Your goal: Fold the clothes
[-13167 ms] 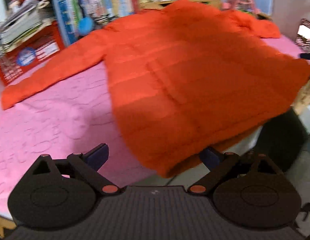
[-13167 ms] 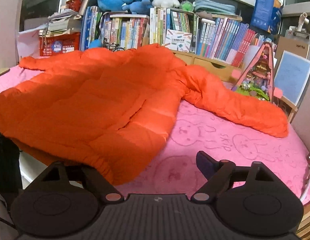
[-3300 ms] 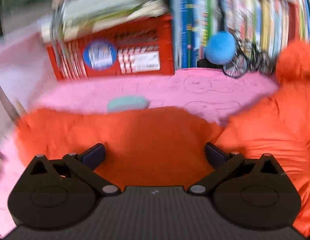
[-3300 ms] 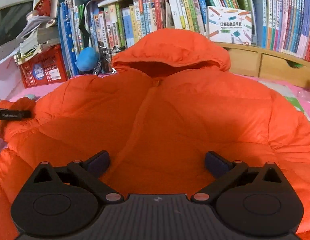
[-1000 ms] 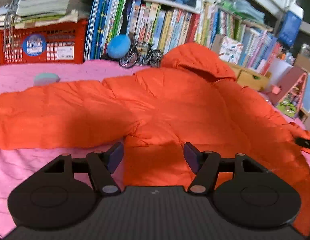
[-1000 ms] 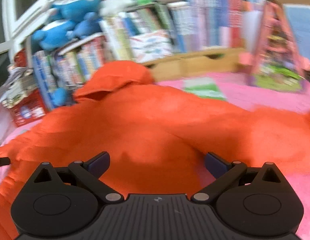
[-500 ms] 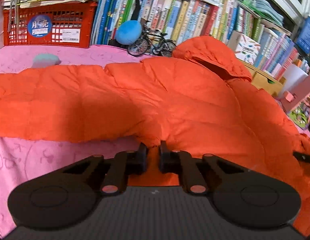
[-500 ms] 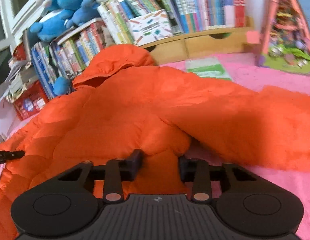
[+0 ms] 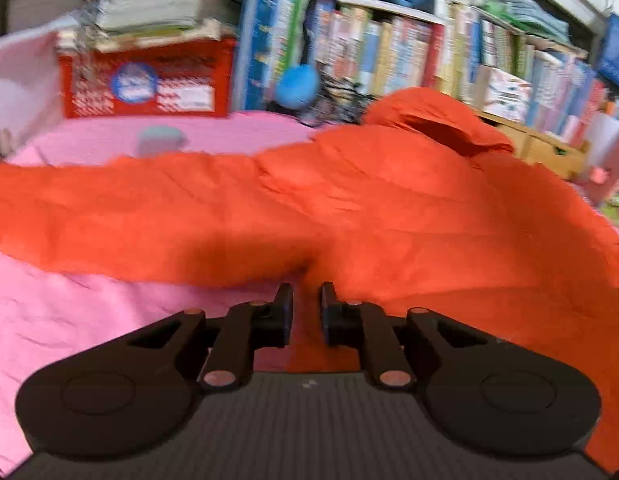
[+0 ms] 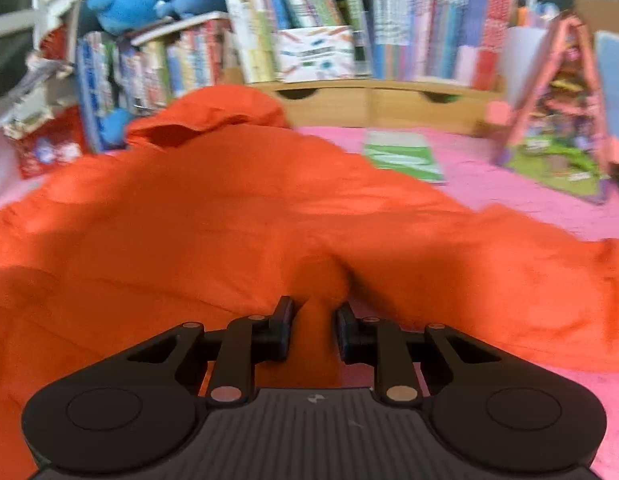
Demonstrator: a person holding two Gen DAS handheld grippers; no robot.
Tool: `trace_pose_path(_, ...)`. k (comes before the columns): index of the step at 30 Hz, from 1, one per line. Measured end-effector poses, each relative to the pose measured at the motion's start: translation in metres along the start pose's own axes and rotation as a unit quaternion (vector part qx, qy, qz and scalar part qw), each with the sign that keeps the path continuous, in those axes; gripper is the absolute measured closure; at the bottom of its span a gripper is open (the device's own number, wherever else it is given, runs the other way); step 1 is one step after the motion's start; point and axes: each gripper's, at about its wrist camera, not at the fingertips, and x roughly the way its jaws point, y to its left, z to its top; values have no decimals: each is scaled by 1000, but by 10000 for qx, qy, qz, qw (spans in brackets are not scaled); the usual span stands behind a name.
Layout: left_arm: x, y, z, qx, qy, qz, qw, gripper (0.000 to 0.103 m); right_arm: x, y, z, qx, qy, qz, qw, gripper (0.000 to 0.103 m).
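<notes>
One orange hooded jacket (image 9: 389, 208) lay spread on the pink bed cover (image 9: 69, 320), hood toward the bookshelf (image 9: 389, 56). The left gripper (image 9: 306, 300) was clamped on a fold of jacket fabric below the left sleeve. The right gripper (image 10: 314, 314), its jaws having just been closing, pinched a fold below the right sleeve. Two grippers and one jacket were visible.
</notes>
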Motion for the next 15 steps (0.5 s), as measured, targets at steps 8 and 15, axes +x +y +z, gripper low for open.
trace_pose_path(8,-18,-3,54,373,-653,-75,9971,79,-48,15,29,-943,-305,-67,9951,52)
trace_pose_path(15,83,-97,101,914,-591,-640,9920,76,42,90,113,-622,-693,1036,9902,42)
